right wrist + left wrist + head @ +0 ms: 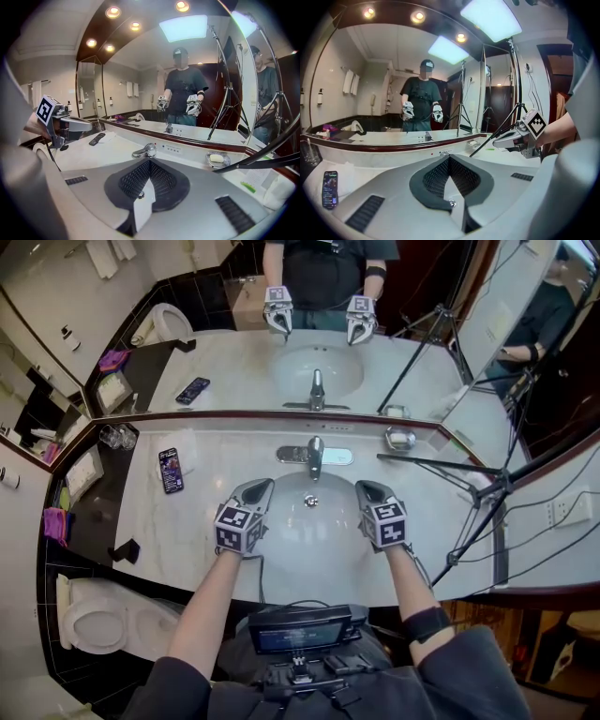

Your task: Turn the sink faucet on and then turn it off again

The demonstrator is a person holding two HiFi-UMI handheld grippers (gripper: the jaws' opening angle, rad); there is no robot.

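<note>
A chrome single-lever faucet (314, 456) stands at the back of the white sink basin (309, 538), right under the mirror. No water shows at its spout. My left gripper (265, 484) hovers over the basin's left side and my right gripper (361, 487) over its right side, both short of the faucet and apart from it. Each is shut with nothing between its jaws. In the right gripper view the faucet (146, 151) sits just beyond the closed tips (150, 161). The left gripper's closed tips (449, 157) hide most of the faucet in its own view.
A phone (170, 470) lies on the marble counter to the left and a soap dish (400, 438) to the right of the faucet. A tripod (473, 493) leans over the counter's right end. Drinking glasses (117, 436) stand far left; a toilet (94, 615) is below left.
</note>
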